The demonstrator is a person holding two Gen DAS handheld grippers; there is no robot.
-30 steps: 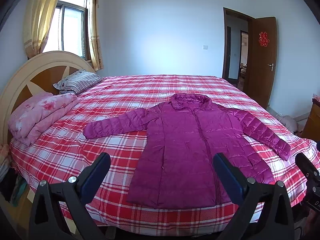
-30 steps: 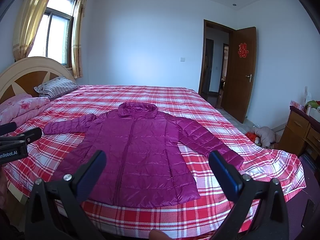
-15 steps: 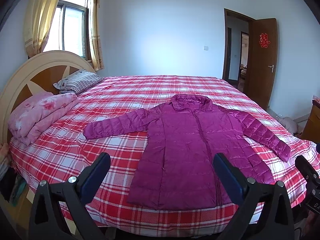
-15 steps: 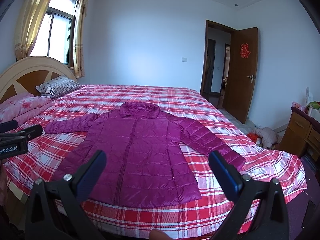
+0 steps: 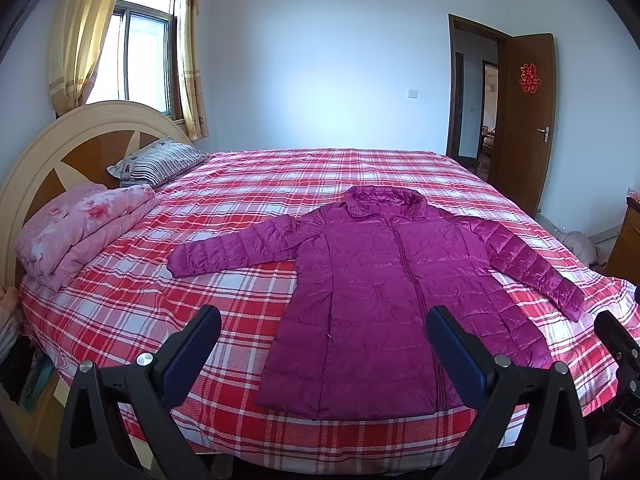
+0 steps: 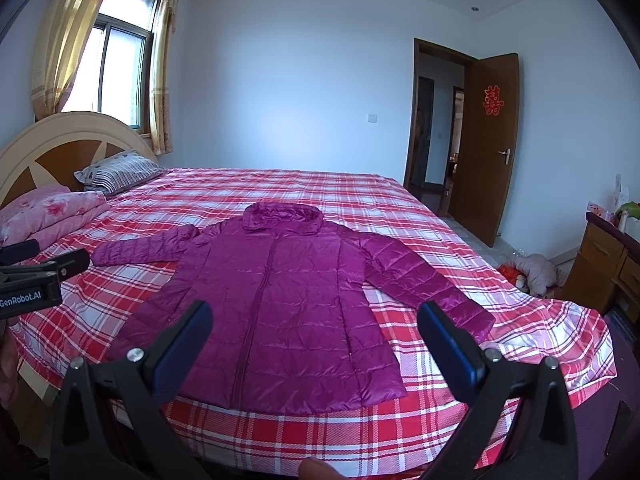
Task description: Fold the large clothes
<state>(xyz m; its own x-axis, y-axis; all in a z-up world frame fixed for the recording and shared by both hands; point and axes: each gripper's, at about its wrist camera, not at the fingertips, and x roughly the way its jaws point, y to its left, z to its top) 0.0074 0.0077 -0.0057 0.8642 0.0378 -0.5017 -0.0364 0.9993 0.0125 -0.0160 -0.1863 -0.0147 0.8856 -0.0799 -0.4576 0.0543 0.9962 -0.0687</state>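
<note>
The purple coat (image 5: pixel 384 300) lies flat, front up, on the bed (image 5: pixel 160 300). Both your grippers (image 5: pixel 320 344) (image 6: pixel 316 340) hang spread and empty; take a sleeve cuff first, probably the nearer.

The coat (image 5: pixel 384 304) was bright purple. The bed cover (image 5: pixel 248 184) had red, pink and white checks. A folded blanket (image 5: pixel 80 232) was pink with flowers. The pillow (image 5: pixel 160 162) had grey stripes. The door (image 6: pixel 490 148) was brown with 1 red sign (image 6: pixel 493 101).
</note>
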